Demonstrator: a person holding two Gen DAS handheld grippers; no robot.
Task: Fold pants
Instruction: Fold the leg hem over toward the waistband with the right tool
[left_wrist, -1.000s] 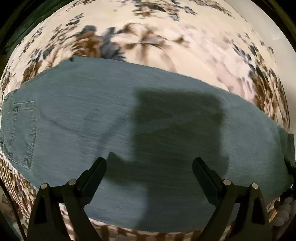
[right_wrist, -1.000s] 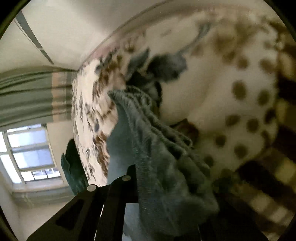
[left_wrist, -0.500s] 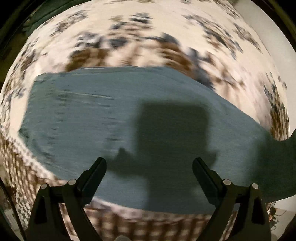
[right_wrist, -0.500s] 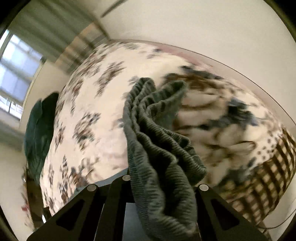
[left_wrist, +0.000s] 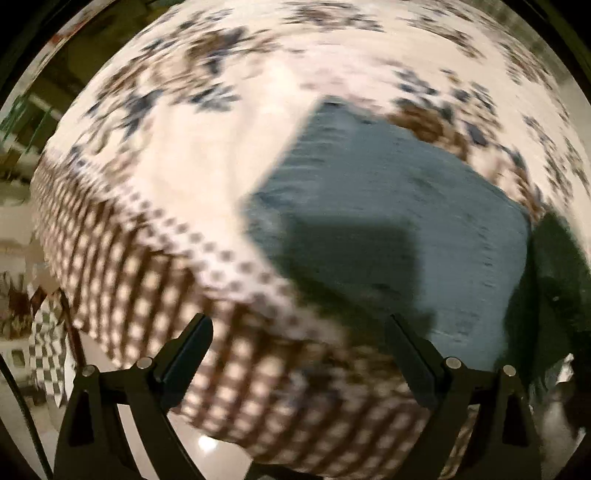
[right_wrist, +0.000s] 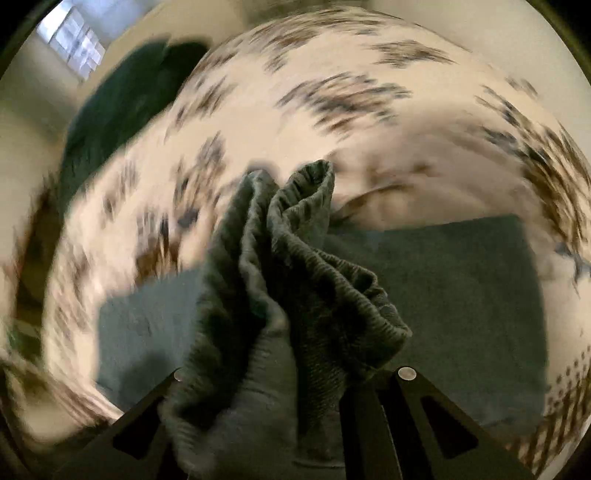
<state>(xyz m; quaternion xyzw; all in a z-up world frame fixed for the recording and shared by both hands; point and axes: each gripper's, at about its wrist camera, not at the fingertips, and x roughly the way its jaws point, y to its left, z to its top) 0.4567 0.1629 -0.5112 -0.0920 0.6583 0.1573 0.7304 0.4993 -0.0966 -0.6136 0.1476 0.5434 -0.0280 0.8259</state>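
Note:
Blue-green pants (left_wrist: 388, 221) lie flat on a bed with a floral cover (left_wrist: 221, 129). My left gripper (left_wrist: 299, 354) is open and empty, over the bed's front edge, left of and just short of the pants. My right gripper (right_wrist: 291, 387) is shut on a bunched end of the pants (right_wrist: 295, 258), held up above the rest of the pants (right_wrist: 461, 295), which lie flat beneath. The view is blurred by motion.
The bed cover has a brown checked border (left_wrist: 147, 295) hanging over the near edge. A dark green cushion (right_wrist: 122, 110) lies at the far end of the bed. A window (right_wrist: 74, 44) is beyond it. Pale floor (left_wrist: 207, 443) shows below the bed edge.
My left gripper has swung left, off the pants towards the bed's edge. My right gripper has carried the bunched end of the pants up and over the flat part.

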